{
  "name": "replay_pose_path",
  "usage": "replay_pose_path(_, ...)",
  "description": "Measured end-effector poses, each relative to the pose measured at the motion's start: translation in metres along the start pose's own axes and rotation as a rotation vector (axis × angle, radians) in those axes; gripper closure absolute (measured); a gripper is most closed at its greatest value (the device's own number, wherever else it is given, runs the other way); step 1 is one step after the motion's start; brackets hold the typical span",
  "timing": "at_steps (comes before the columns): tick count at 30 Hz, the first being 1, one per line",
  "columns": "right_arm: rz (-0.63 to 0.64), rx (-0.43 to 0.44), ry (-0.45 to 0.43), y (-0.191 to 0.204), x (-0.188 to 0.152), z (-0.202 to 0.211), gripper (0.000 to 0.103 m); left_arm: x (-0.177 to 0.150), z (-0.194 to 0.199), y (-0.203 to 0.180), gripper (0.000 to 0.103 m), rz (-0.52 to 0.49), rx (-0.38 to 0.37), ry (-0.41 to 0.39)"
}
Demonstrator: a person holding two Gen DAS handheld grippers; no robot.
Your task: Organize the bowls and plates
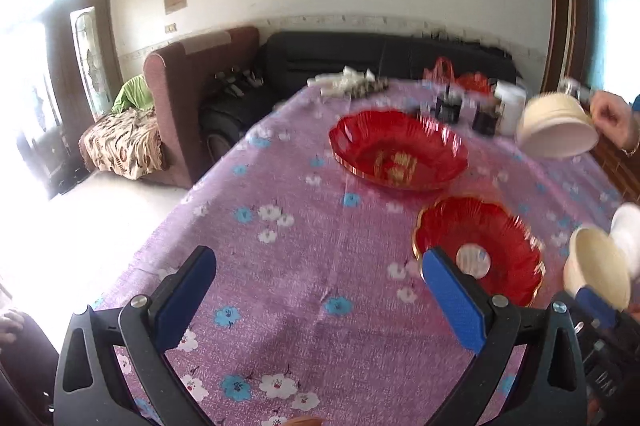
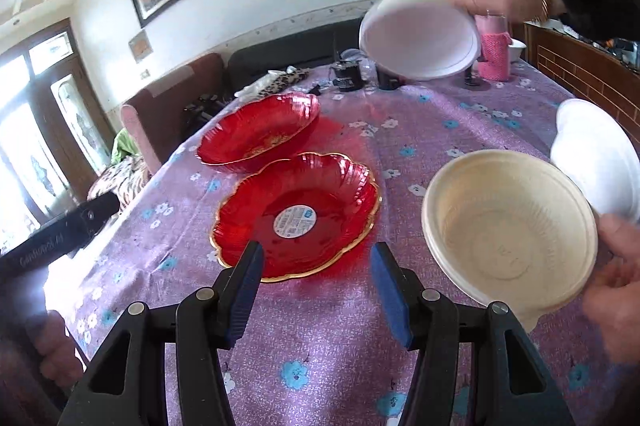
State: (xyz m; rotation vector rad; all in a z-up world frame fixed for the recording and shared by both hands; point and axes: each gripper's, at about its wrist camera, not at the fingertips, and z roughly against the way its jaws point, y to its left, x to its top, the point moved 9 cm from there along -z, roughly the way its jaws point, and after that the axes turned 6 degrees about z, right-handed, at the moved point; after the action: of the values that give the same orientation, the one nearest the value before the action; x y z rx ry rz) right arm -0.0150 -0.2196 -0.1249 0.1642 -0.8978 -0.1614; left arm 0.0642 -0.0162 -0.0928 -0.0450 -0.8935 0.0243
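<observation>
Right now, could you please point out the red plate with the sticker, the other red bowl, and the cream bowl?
Red plate with the sticker (image 2: pixel 296 218), right wrist view, on its centre label.
Red bowl (image 2: pixel 256 142), right wrist view, inner floor.
Cream bowl (image 2: pixel 508 226), right wrist view, inside bottom.

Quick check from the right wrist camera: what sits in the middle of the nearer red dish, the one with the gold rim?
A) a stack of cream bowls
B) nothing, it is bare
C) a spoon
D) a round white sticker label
D: the nearer red dish carries a round white sticker label at its center, with printing too small to read; no spoon or bowl lies in it.
</observation>
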Motion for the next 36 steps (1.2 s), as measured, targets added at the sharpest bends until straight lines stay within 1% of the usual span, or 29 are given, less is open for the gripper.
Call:
replay_pose_path(2, -0.029, 0.005, 0.008, -0.005, 0.002, 0.0, 0.043, -0.008, -0.009, -0.005, 0.0, -0.005, -0.014, 0.051)
replay_pose_path(4, -0.044, -0.009, 0.021, -0.01, 0.004, -0.002, 0.043, -0.016, -0.016, -0.008, 0.0, -0.009, -0.006, 0.083)
replay_pose_path(6, -0.052, -0.024, 0.035, -0.015, 0.008, -0.007, 0.043, -0.02, -0.019, -0.012, 0.0, -0.02, -0.011, 0.096)
replay_pose_path(9, -0.082, -0.02, 0.05, -0.019, 0.011, -0.014, 0.043, -0.019, -0.02, -0.017, 0.0, -0.024, -0.006, 0.084)
replay_pose_path(14, -0.101, -0.029, 0.077, -0.022, 0.009, -0.028, 0.042, -0.012, -0.022, -0.024, 0.0, -0.019, -0.024, 0.07)
replay_pose_path(18, -0.132, -0.042, 0.089, -0.03, 0.009, -0.04, 0.042, -0.011, -0.028, -0.031, 0.0, -0.025, -0.039, 0.077)
replay_pose_path(22, -0.129, -0.059, 0.105, -0.031, 0.011, -0.049, 0.042, -0.012, -0.041, -0.041, 0.0, -0.039, -0.065, 0.122)
replay_pose_path(26, -0.133, -0.057, 0.108, -0.032, 0.013, -0.055, 0.042, -0.01, -0.054, -0.045, 0.0, -0.033, -0.083, 0.152)
replay_pose_path(29, -0.134, -0.058, 0.116, -0.031, 0.016, -0.06, 0.042, -0.012, -0.07, -0.057, 0.0, -0.068, -0.107, 0.208)
replay_pose_path(32, -0.132, -0.056, 0.139, -0.029, 0.018, -0.069, 0.042, -0.015, -0.089, -0.063, 0.0, -0.078, -0.093, 0.261)
replay_pose_path(36, -0.148, -0.033, 0.185, -0.027, 0.018, -0.083, 0.042, -0.01, -0.1, -0.074, 0.0, -0.085, -0.122, 0.277)
